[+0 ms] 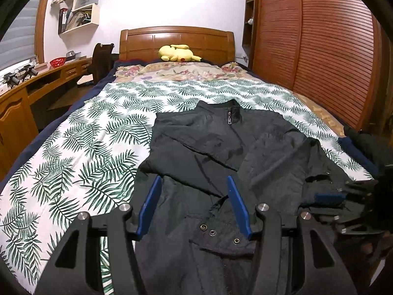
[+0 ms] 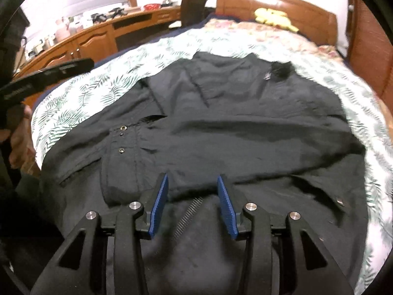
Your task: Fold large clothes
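A black zip-up jacket [image 1: 221, 142] lies front up on the leaf-print bedspread [image 1: 73, 152], collar toward the headboard and sleeves folded across its body. My left gripper [image 1: 194, 179] hovers open over the jacket's lower left part, near a cuff with metal snaps [image 1: 211, 232], and nothing is between its blue pads. My right gripper [image 2: 192, 175] stands open above the jacket [image 2: 245, 123] near its hem, over a sleeve edge, with the pads clear of the cloth. The right gripper [image 1: 329, 198] also shows low over the jacket's right side in the left wrist view.
A yellow plush toy [image 1: 178, 52] lies by the wooden headboard [image 1: 176, 39]. A slatted wooden wardrobe [image 1: 319, 49] borders the bed's right side. A desk [image 1: 36, 78] and dark chair [image 1: 102, 59] stand to the left. A hand [image 2: 19, 132] holds the left gripper [image 2: 46, 76].
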`<action>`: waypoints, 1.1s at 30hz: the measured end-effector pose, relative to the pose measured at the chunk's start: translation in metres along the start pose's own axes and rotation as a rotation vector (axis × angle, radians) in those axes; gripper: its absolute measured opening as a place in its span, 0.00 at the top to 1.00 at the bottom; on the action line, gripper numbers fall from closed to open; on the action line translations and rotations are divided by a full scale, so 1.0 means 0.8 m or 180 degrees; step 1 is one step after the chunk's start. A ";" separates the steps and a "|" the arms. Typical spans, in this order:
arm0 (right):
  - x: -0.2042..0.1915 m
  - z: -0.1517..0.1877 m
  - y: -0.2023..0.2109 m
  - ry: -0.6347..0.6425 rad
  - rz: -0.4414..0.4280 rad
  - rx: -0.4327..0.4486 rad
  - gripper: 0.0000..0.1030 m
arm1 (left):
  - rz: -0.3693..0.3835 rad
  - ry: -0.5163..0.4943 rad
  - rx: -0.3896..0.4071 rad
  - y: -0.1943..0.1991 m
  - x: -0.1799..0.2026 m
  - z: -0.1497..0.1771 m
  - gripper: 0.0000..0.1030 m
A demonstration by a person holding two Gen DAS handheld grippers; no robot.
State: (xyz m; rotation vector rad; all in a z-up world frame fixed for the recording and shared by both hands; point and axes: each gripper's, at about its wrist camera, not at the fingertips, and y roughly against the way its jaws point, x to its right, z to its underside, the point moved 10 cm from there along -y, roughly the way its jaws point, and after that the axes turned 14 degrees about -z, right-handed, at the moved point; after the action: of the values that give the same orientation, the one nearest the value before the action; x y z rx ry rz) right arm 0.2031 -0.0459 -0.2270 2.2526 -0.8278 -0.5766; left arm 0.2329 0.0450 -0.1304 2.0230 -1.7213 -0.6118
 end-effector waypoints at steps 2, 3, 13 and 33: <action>0.014 0.012 0.013 0.0037 0.0143 -0.0011 0.57 | -0.0011 -0.0039 -0.0036 -0.004 0.005 0.004 0.47; 0.023 0.018 0.019 0.0060 0.0239 -0.0021 0.56 | -0.0013 -0.0056 -0.0050 -0.006 0.008 0.006 0.47; 0.108 0.078 0.057 -0.0466 0.0396 0.0061 0.52 | -0.0030 -0.0214 -0.0194 -0.024 0.035 0.023 0.47; 0.157 0.147 0.148 -0.0709 0.0790 0.0055 0.49 | -0.0188 -0.0254 -0.0345 0.035 -0.013 0.088 0.47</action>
State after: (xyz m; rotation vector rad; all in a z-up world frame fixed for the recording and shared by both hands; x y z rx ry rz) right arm 0.1744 -0.2523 -0.2452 2.0827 -1.2071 -0.7114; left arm 0.1689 0.0488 -0.1714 2.0045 -1.6403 -0.7978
